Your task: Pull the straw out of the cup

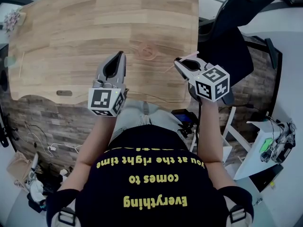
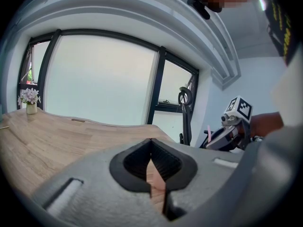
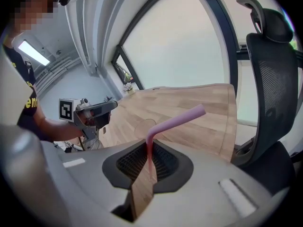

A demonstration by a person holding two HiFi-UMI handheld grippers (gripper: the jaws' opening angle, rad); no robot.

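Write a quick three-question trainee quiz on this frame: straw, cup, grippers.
1. Fill in: the clear cup stands on the wooden ____.
2. True or false: the pink straw stands in the cup.
3. Which gripper is shut on the straw, and what does the other one hold?
Key: 1 table; 2 false; 3 the right gripper; the left gripper is shut and holds nothing.
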